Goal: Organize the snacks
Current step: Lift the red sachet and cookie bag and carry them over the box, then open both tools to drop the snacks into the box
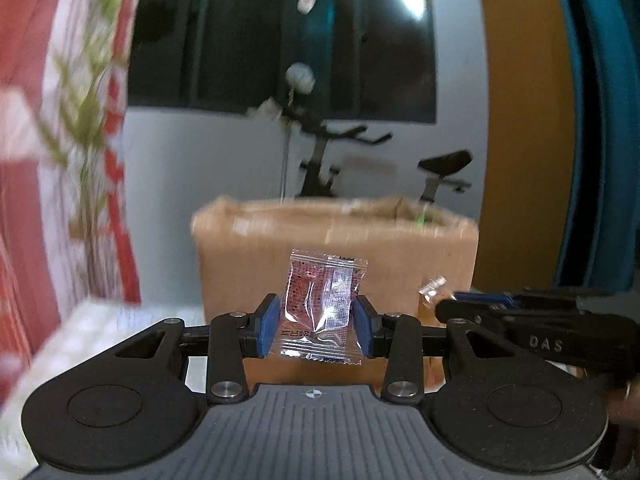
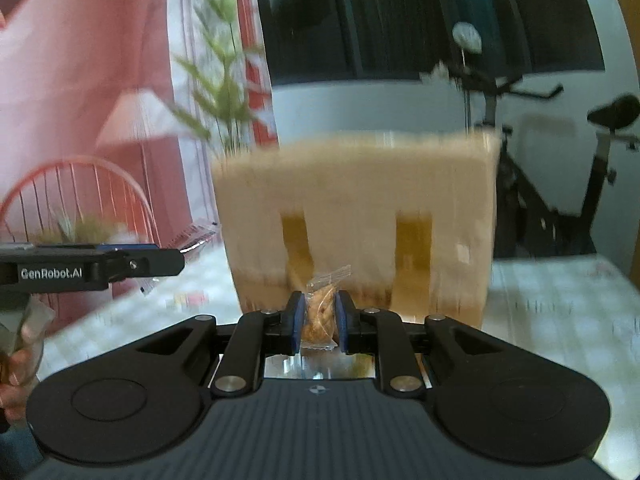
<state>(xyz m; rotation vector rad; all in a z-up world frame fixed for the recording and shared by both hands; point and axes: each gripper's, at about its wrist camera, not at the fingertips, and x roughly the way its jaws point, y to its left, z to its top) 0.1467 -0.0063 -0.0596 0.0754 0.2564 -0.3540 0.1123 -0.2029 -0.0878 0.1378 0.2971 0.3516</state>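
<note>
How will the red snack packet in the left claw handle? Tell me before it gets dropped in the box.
The red snack packet looks light and floppy: thin clear film, crinkled between the left claw pads. Glossy wrap may slip. Its contents probably crush easily.

A cardboard box (image 2: 360, 220) stands straight ahead of both tools, blocking the way forward at their level. Its open top (image 1: 336, 210) is free above. Right of the right tool (image 2: 319, 314), bare worktop (image 2: 560, 300); the left tool (image 2: 168, 260) flanks its left.
</note>
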